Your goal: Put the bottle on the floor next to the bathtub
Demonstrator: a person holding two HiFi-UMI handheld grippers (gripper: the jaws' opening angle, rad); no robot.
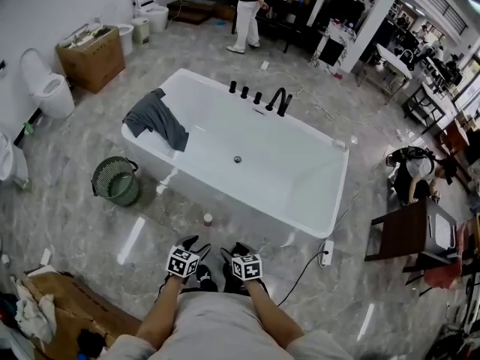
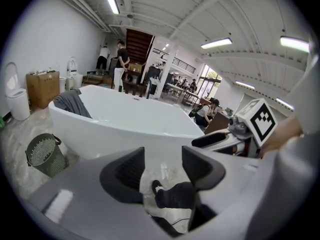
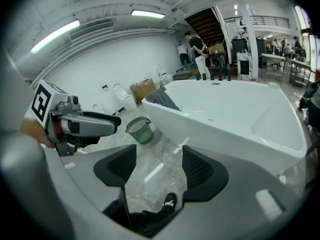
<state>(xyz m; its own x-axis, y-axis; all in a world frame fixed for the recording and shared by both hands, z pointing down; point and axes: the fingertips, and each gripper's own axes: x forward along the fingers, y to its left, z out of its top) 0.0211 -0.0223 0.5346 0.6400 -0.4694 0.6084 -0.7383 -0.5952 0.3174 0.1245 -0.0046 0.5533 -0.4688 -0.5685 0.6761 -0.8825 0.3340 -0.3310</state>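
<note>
Left claw (image 1: 192, 243) and right claw (image 1: 238, 248) both released, nothing between the jaws. Bottle (image 1: 208, 219) sitting on the floor (image 1: 90, 223) just ahead of the left claw, close beside the bathtub (image 1: 300, 214). Looks done; best to draw away wide, no nudging it.

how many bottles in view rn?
1. A small bottle stands on the floor, close beside the near wall of the bathtub, on the person's side. More could be hidden behind the tub or inside the cardboard box.
</note>
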